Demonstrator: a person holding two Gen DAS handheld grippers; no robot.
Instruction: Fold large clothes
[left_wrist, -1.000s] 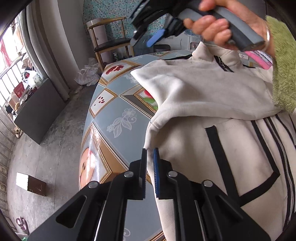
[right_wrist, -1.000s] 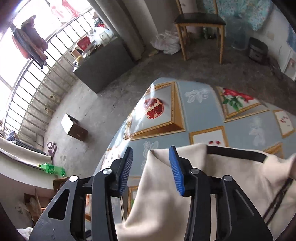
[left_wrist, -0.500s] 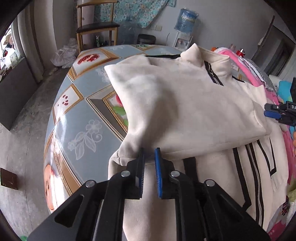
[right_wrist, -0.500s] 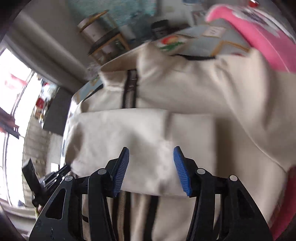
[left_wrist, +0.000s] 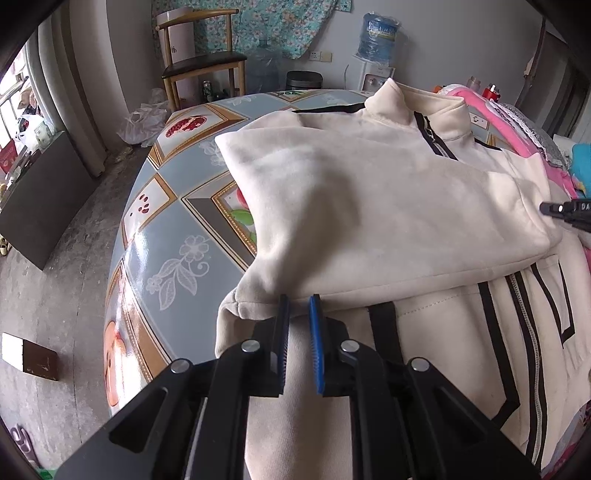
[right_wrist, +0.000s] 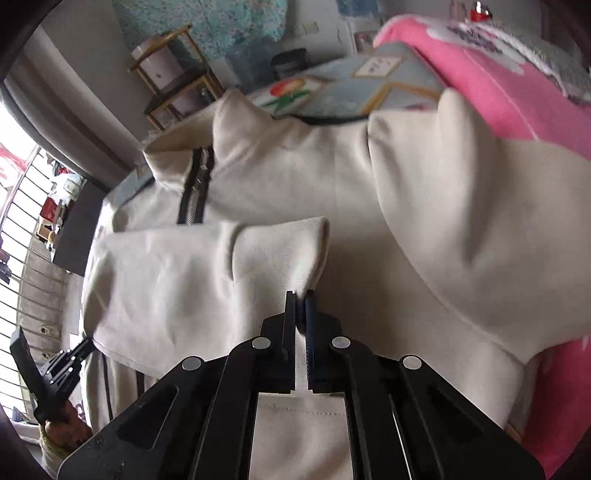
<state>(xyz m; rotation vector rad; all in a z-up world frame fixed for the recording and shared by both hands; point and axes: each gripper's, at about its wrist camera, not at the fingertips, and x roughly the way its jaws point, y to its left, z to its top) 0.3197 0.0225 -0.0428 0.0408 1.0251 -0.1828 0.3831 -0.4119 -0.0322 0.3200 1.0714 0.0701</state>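
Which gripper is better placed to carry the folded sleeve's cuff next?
Right: the right gripper is shut on the sleeve cuff. The left gripper stands slightly open at the fold edge.

Cream jacket (left_wrist: 369, 206) folded on patterned table (left_wrist: 177, 229), left gripper (left_wrist: 298, 314) slightly parted at its sleeve fold.

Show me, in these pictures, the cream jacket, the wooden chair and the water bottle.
cream jacket (left_wrist: 369, 206): left wrist view, folded-over sleeve.
wooden chair (left_wrist: 205, 62): left wrist view, dark seat.
water bottle (left_wrist: 380, 38): left wrist view, blue body.

Cream jacket (left_wrist: 369, 206) on patterned table (left_wrist: 162, 229)
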